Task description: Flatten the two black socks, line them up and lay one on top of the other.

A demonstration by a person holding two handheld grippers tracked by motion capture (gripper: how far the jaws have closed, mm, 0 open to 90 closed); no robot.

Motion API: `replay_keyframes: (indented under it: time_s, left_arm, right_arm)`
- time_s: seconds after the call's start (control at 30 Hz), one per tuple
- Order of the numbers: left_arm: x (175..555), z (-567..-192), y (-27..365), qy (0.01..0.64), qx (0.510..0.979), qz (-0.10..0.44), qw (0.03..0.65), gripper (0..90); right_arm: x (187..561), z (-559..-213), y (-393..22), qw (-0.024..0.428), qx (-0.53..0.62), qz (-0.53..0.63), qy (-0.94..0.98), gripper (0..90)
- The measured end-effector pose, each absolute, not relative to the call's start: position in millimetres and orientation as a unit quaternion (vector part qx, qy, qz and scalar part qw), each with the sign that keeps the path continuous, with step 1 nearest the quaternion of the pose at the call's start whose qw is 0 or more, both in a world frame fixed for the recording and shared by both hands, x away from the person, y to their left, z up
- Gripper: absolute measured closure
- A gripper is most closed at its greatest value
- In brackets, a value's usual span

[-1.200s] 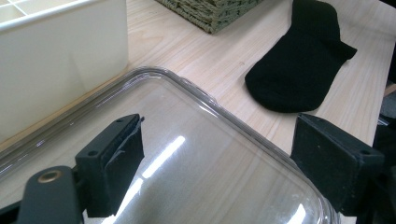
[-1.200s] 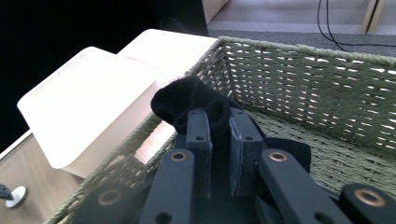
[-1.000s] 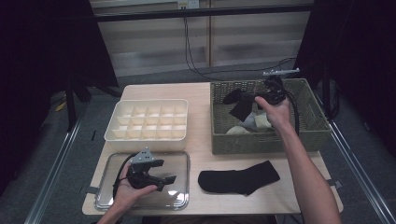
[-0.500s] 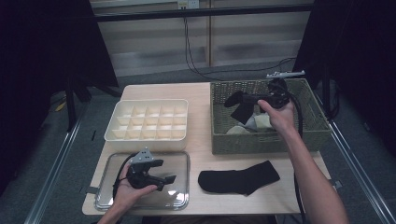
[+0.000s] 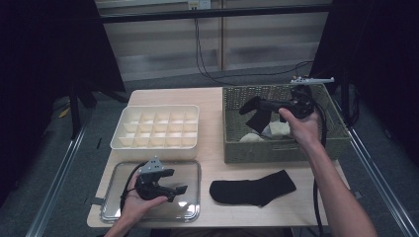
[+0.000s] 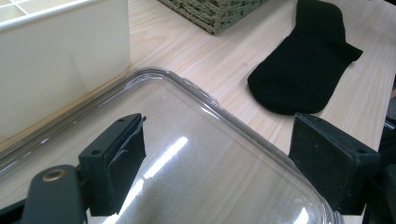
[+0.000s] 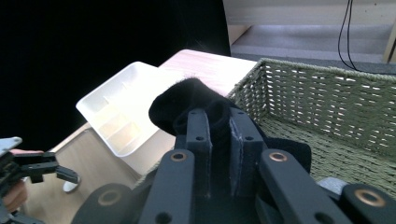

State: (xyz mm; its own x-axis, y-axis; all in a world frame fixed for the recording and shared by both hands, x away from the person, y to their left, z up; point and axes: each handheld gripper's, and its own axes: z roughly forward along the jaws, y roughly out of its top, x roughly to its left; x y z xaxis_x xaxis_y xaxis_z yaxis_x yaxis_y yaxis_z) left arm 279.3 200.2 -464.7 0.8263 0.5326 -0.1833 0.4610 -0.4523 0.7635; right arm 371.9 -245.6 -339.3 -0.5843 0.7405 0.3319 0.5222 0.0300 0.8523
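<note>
My right gripper [image 5: 250, 107] hangs over the wicker basket [image 5: 276, 150], shut on a black sock [image 5: 258, 120] that dangles from its jaws. In the right gripper view the black sock [image 7: 182, 105] bulges up between the closed jaws of the right gripper [image 7: 218, 126]. A second black sock [image 5: 252, 190] lies flat on the table near the front edge. My left gripper [image 5: 179, 190] rests open over a clear plastic tray [image 5: 116, 210] at the front left. In the left gripper view, the left gripper [image 6: 219, 154] has nothing between its pads, and the flat sock [image 6: 308, 65] lies beyond the tray [image 6: 219, 107].
A white box of small compartments [image 5: 158, 128] stands behind the tray, left of the basket. Pale socks [image 5: 252, 137] lie on the basket floor. Cables trail behind the table, and the right gripper's cable hangs beside the forearm.
The right hand has drifted slightly right and nearer with the black sock, lifting it off the basket's contents. The left gripper has stayed put.
</note>
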Motion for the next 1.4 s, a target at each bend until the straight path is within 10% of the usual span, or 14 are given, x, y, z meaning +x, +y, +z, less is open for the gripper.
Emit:
replay_keyframes:
  time_s: [0.73,1.4]
  left_arm:
    - [282.6,-466.6,188.8,0.283,0.855,0.049,0.433,23.5]
    - [275.0,-435.9,131.6,0.189,0.854,0.052,0.483,54.4]
  right_arm:
    - [319.0,-309.4,-243.5,0.111,0.418,0.559,0.707,80.5]
    - [270.3,-343.1,-234.9,0.088,0.405,0.553,0.723,80.3]
